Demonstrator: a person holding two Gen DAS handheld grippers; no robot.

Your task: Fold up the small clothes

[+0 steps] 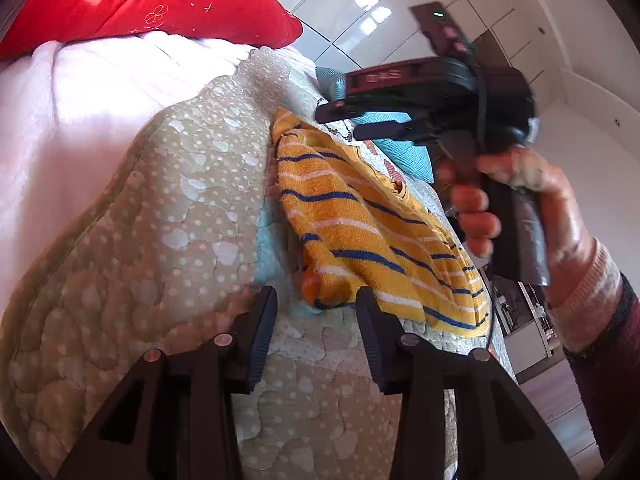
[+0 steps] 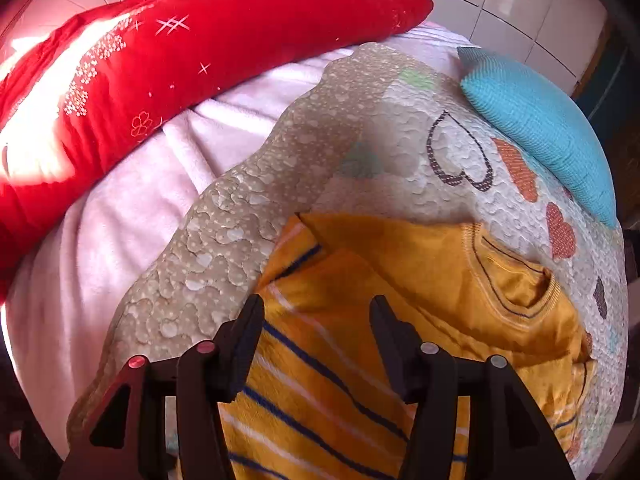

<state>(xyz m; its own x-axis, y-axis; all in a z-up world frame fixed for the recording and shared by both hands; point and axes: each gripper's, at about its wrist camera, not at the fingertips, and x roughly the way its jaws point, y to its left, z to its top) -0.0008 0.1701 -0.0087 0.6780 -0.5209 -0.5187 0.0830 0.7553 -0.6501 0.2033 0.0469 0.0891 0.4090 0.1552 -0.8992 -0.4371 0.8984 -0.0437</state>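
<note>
A small yellow-orange sweater with blue and white stripes (image 1: pixel 372 236) lies partly folded on the quilted bedspread (image 1: pixel 160 240). My left gripper (image 1: pixel 316 300) is open and empty, its fingers just short of the sweater's near corner. My right gripper (image 1: pixel 340 124) shows in the left wrist view, held in a hand above the sweater's far end, fingers apart. In the right wrist view the right gripper (image 2: pixel 316 308) is open and empty over the striped part of the sweater (image 2: pixel 420 280), whose neckline lies to the right.
A red pillow (image 2: pixel 180 52) lies across the far side on a pale pink blanket (image 2: pixel 100 260). A turquoise cushion (image 2: pixel 540 128) sits at the right of the heart-patterned bedspread (image 2: pixel 440 140). White glossy wardrobe doors (image 1: pixel 400 0) stand behind. The bed edge drops off at the right.
</note>
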